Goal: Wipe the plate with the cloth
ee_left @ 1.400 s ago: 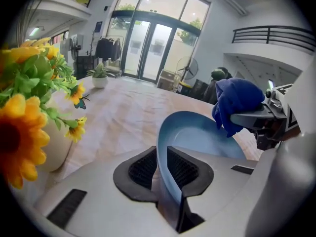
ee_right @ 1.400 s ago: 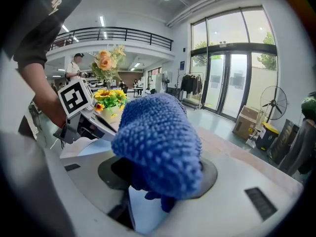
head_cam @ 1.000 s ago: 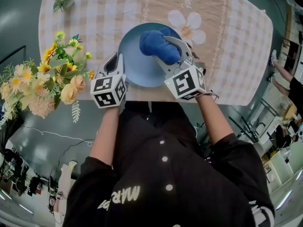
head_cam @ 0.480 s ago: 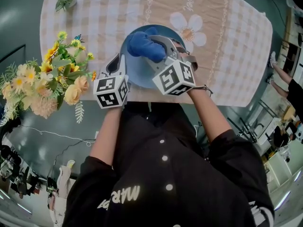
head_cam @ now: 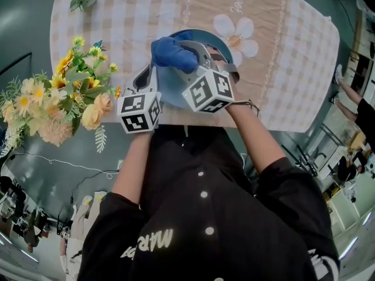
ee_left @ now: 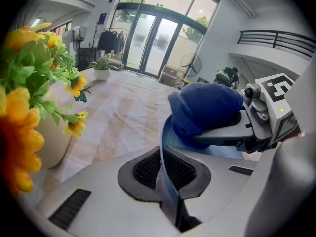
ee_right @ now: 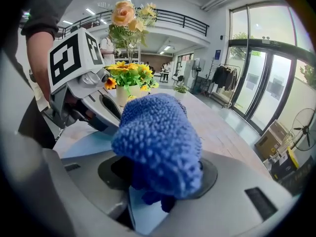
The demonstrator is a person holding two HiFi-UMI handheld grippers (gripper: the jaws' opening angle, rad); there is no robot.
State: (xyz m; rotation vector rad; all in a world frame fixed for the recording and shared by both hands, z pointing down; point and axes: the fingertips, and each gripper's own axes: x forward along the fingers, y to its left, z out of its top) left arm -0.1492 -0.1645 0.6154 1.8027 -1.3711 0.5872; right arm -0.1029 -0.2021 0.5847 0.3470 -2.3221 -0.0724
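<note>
Head view: blue plate (head_cam: 169,89) sits on checked tablecloth (head_cam: 281,69), near the table's front edge, open face up as far as I can judge. Round, so no long axis to note.

Left gripper (head_cam: 146,75) is pinched on plate's near-left rim. Left gripper view shows the rim edge-on between the pads, clamped.

Right gripper (head_cam: 188,56) is pinched on blue cloth (head_cam: 169,51), and the wad bulges out past the jaws. Cloth is over plate's far-left part, close to left gripper. Contact with plate surface likely, not certain. Wad's long axis runs roughly from right jaws out toward picture left.

Flowers (head_cam: 58,104) stand just left of plate.

Step in hand, my reading: wiping stroke, plate steadied by left gripper. Next move calls for cloth pressed down and swept over the right and near parts. Left grip should be firm so plate doesn't skid, with the cloth kept clear of left jaws.
</note>
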